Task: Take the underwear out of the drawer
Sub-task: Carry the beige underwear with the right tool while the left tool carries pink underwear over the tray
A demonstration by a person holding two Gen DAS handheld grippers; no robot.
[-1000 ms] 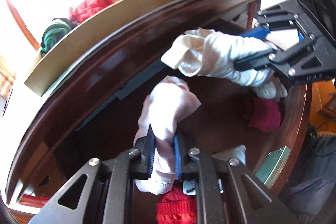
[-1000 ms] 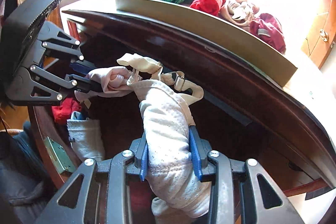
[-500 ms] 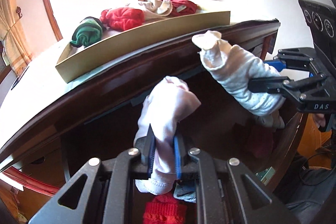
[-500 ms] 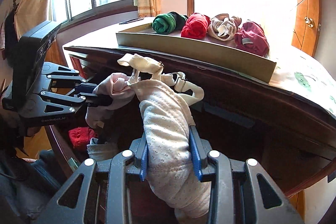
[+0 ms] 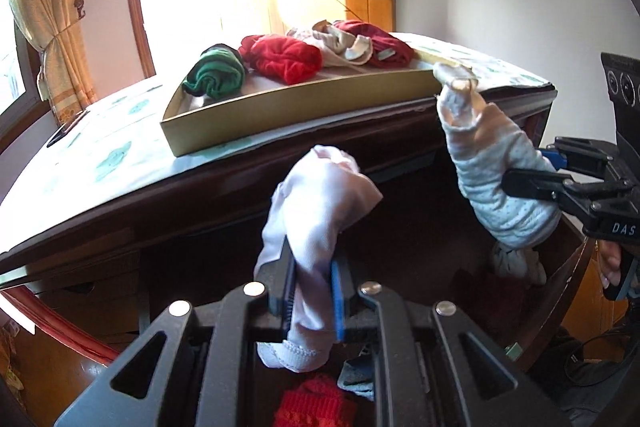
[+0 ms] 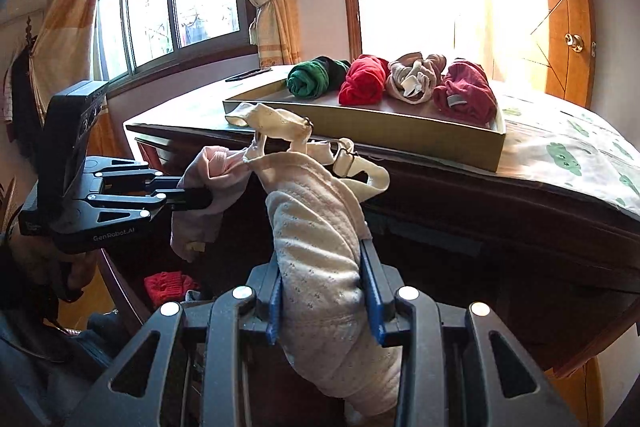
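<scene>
My left gripper [image 5: 310, 291] is shut on a pale pink rolled underwear [image 5: 320, 199] and holds it above the open dark wooden drawer [image 5: 568, 291]. My right gripper [image 6: 326, 297] is shut on a cream dotted rolled bra [image 6: 320, 227] with straps hanging off its top, also lifted above the drawer. Each gripper shows in the other's view: the right gripper [image 5: 532, 183] at the right, the left gripper [image 6: 196, 193] at the left. A red garment [image 6: 166, 283] and a grey one [image 5: 356, 381] lie inside the drawer.
A shallow cardboard tray [image 5: 296, 107] stands on the cabinet top and holds green [image 6: 316, 77], red [image 6: 364, 81], beige [image 6: 416, 77] and maroon [image 6: 466, 95] rolled garments. A patterned cloth [image 6: 568, 151] covers the top. Window and curtains are behind.
Both grippers have risen out of the drawer with their garments, so the cabinet top and the tray now show more fully. Both grips are unchanged.
</scene>
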